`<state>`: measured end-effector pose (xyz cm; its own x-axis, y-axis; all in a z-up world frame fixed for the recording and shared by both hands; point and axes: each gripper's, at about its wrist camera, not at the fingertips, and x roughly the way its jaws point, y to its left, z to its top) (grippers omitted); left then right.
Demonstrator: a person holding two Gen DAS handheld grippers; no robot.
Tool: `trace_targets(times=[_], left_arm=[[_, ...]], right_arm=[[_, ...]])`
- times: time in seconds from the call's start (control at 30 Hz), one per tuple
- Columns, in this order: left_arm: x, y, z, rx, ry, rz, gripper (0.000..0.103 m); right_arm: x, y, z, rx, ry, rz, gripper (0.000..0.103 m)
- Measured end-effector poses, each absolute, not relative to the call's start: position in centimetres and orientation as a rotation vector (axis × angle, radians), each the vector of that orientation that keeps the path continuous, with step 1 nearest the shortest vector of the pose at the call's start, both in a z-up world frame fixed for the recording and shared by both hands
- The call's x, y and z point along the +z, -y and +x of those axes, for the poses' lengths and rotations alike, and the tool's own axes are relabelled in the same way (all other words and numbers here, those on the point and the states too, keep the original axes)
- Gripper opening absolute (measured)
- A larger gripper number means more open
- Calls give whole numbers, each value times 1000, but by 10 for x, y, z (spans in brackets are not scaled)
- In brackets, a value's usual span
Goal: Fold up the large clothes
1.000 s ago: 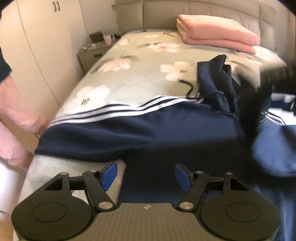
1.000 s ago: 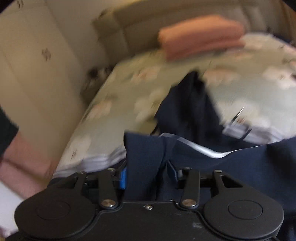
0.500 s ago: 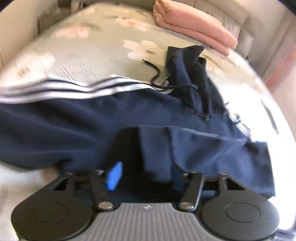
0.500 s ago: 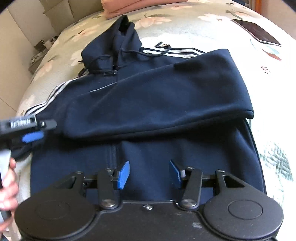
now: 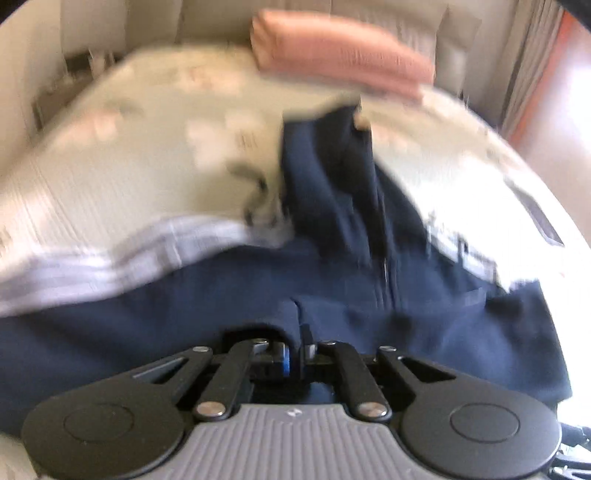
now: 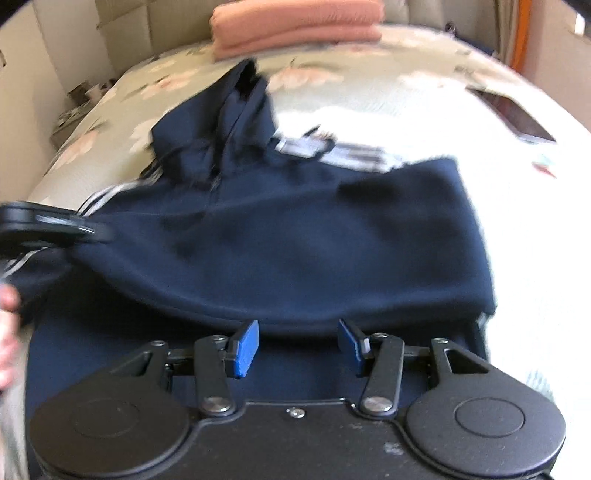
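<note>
A navy hooded sweatshirt (image 6: 295, 236) with white sleeve stripes lies on the floral bed (image 6: 388, 92), its right sleeve folded across the chest and its hood (image 6: 236, 122) pointing to the headboard. My left gripper (image 5: 295, 354) is shut on a fold of the navy fabric (image 5: 288, 317); it also shows at the left edge of the right wrist view (image 6: 40, 225). My right gripper (image 6: 299, 343) is open and empty, just above the sweatshirt's lower body. The left wrist view is blurred.
A folded pink blanket (image 6: 295, 26) lies by the headboard. A dark phone or tablet (image 6: 517, 114) lies on the bed at the right. A nightstand (image 6: 77, 107) stands at the left. My hand (image 6: 7, 332) shows at the left edge.
My left gripper has closed on a fold of the sweatshirt. My right gripper let go of the sleeve a second ago and stays open over the lower body.
</note>
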<state>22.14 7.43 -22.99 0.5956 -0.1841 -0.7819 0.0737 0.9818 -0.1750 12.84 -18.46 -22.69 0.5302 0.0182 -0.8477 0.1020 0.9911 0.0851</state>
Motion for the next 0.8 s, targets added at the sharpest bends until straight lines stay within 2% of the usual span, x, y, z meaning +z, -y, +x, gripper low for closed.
trace_targets(times=[0.13,0.23,0.27,0.3,0.33,0.37,0.4,0.47,0.53,0.57,0.6,0.67,0.73,0.77,0.8], left_arm=[[-183,-100,224,-106,-779,-136,5],[-176,-120,220,6,-748,-65,7],[-185,-127,219,53,-765,-41,15],[-202,-132,221,69,-803,-2,37],[-229,-136,229,52,-911,44,48],[-250,-139,232,61,-1007,72,40],[-265,-141,230,87,-1074,101,27],[-258,-145,212,112,-1031,103,31],[-235,-144,191,145,-921,81,40],[-224,-142,185,140,-876,62,47],[-217,-140,180,119,-841,37,48],[-207,-124,183,-8,-805,-33,48],[-219,-104,198,-138,-838,-95,47],[-232,-93,207,-181,-870,-113,43],[-248,-82,215,-196,-905,-113,33]], right_arm=[[-222,200,140,-90,-997,143,60],[-226,203,142,-94,-1005,128,60],[-230,204,143,-94,-1013,123,60],[-234,204,145,-94,-1025,123,60],[-238,203,147,-95,-1038,126,60],[-241,203,150,-95,-1047,128,60],[-242,202,152,-91,-1049,127,60],[-241,199,156,-89,-1029,99,60],[-241,195,163,-122,-1009,30,66],[-243,194,169,-150,-1004,-10,66],[-244,192,175,-174,-1002,-44,66],[-247,191,189,-195,-997,-72,58],[-249,191,200,-187,-991,-52,43],[-251,190,207,-174,-996,-35,40],[-255,189,212,-163,-1005,-15,38]])
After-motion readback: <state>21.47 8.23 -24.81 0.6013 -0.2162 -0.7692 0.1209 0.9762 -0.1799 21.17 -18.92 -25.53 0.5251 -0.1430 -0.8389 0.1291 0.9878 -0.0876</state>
